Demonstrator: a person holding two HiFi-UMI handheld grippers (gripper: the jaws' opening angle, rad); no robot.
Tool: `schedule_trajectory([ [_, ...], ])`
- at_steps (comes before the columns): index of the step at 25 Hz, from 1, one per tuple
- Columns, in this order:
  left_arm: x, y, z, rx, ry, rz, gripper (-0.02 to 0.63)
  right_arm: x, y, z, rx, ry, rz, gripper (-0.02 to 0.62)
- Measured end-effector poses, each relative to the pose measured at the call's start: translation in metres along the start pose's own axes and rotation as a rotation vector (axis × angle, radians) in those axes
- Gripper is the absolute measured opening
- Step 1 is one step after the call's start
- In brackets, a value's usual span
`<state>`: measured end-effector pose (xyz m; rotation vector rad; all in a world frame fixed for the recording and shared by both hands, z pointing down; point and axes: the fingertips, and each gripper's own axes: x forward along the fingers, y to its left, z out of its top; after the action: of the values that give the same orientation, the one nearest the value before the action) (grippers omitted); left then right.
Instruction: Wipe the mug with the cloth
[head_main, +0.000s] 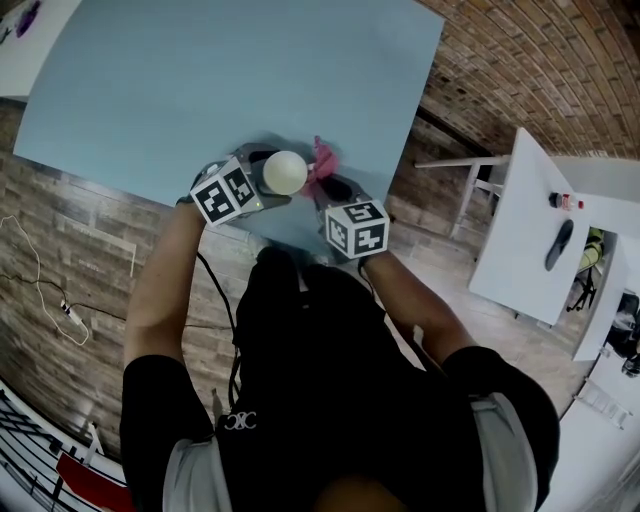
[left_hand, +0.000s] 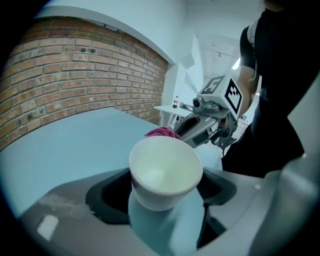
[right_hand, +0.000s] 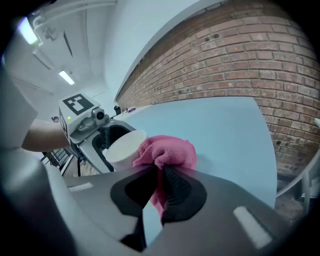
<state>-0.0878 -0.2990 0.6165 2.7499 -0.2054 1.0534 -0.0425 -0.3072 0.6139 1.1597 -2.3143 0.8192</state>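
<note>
A white mug (head_main: 285, 172) hangs tilted over the near edge of the light blue table (head_main: 200, 80). My left gripper (head_main: 262, 178) is shut on the mug. In the left gripper view the mug (left_hand: 165, 172) sits between the two jaws, its mouth turned toward the camera. My right gripper (head_main: 330, 185) is shut on a pink cloth (head_main: 323, 160). In the right gripper view the cloth (right_hand: 167, 152) bunches out past the fingertips and presses against the mug's (right_hand: 122, 147) side. The cloth (left_hand: 162, 133) shows just behind the mug's rim in the left gripper view, with the right gripper (left_hand: 210, 122) behind it.
A white side table (head_main: 520, 230) stands at the right with a small bottle (head_main: 565, 201) and a dark object (head_main: 558, 243) on it. The floor is brick-patterned. Cables (head_main: 40, 290) lie on the floor at the left.
</note>
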Motion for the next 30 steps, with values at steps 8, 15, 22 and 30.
schedule_trajectory([
  [8,0.0,0.001,0.002,-0.008,-0.012,0.006,0.419,0.01,-0.008,-0.007,0.035,0.052,-0.046,0.035],
  [15,0.001,0.001,-0.002,-0.005,0.036,0.005,0.419,0.024,-0.015,-0.023,-0.052,0.179,-0.035,0.037],
  [22,0.005,0.0,-0.003,0.005,0.09,0.0,0.419,-0.001,-0.004,-0.007,-0.121,0.109,-0.012,0.037],
  [30,0.007,-0.002,-0.004,0.007,0.095,0.014,0.419,-0.023,0.001,0.02,-0.179,0.042,-0.041,0.037],
])
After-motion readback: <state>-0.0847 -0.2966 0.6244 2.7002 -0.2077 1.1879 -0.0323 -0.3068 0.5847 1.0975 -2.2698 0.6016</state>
